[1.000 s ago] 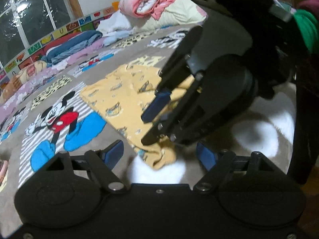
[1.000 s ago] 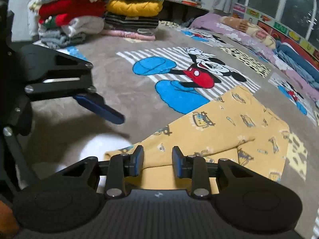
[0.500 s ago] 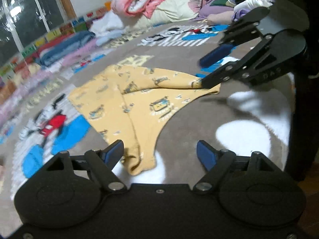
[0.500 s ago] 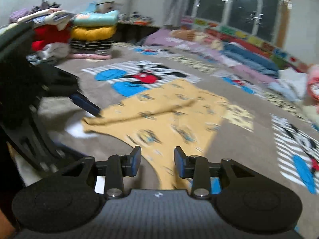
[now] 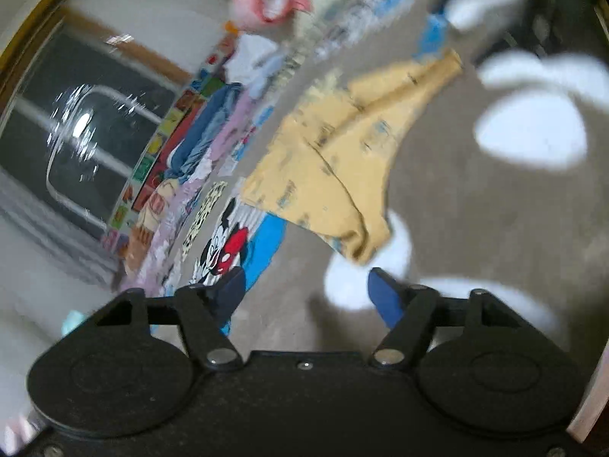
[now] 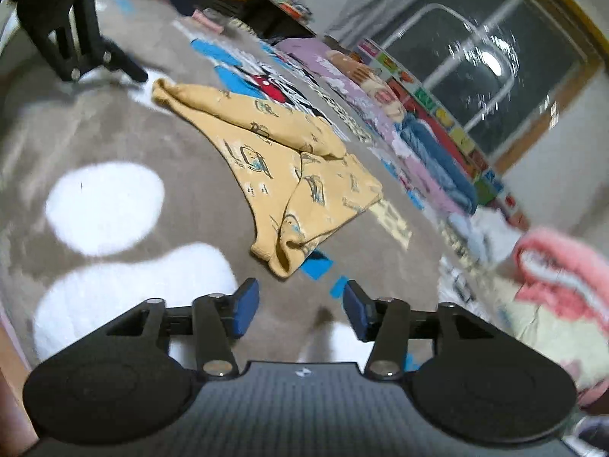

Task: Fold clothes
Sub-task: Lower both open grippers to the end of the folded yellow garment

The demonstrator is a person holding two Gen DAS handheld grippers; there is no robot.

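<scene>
Grey carpet with cartoon prints fills both views. Through the left wrist camera, my left claw [image 5: 304,291] is spread wide and holds nothing; the yellow garment [image 5: 335,167] lies just above it, its bunched cuff nearest, its long axis running from lower centre to upper right of the frame. Half a second ago this view was level and the right claw showed upper right; now the view is tilted, blurred, and that claw is gone. Through the right wrist camera, my right claw [image 6: 300,308] is released too, wider than before. The garment [image 6: 266,160] runs from just above it to upper left, where the left claw [image 6: 76,30] hangs. Each claw is near one end.
</scene>
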